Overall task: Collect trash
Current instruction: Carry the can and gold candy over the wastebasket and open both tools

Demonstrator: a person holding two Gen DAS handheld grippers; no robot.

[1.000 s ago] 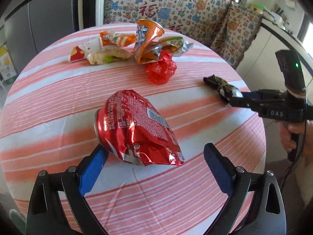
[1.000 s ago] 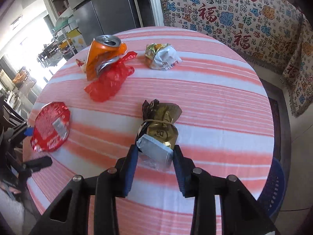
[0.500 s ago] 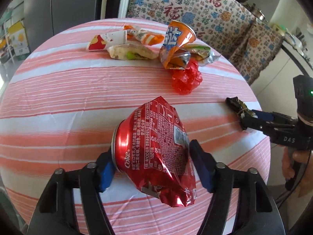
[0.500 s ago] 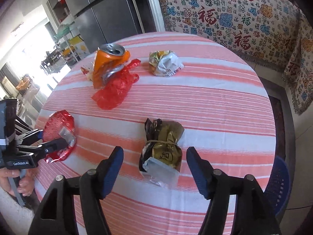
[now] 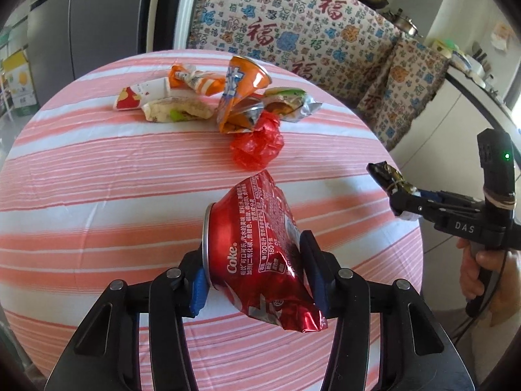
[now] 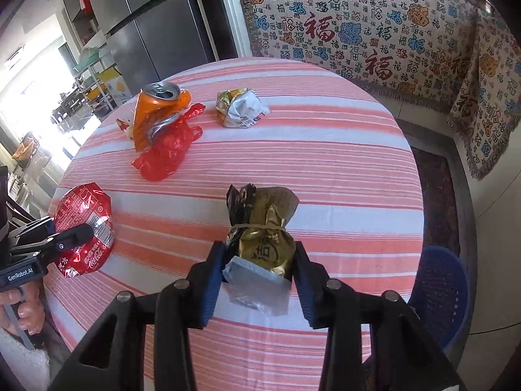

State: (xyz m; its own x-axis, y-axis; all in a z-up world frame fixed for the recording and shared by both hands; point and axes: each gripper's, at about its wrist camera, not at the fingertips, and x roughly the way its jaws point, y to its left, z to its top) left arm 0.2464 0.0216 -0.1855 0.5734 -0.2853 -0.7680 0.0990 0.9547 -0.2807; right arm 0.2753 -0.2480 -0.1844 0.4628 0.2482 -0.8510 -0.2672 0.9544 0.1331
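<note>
- On the left side of the round table with the orange-and-white striped cloth, the left gripper now has its blue pads against both sides of the crushed red Coke can; a second ago the jaws stood wide with the can lying loose between them. Jaws are closing on it at mid width.
- Can appears lifted clear of the cloth, top rim turned left, crumpled end hanging toward the camera. Judgement: first piece of trash secured.
- Left gripper points steeply down over the near table edge.
- Mid-table: crushed orange can, red plastic bag and snack wrappers are uncollected.
- Right: right gripper is closing again on the gold-and-black tied foil packet, after releasing it half a second ago. Pads press its lower half.
- Right gripper tilts steeply down; blue plastic basket sits on the floor just beyond the table edge, likely the drop point.
</note>
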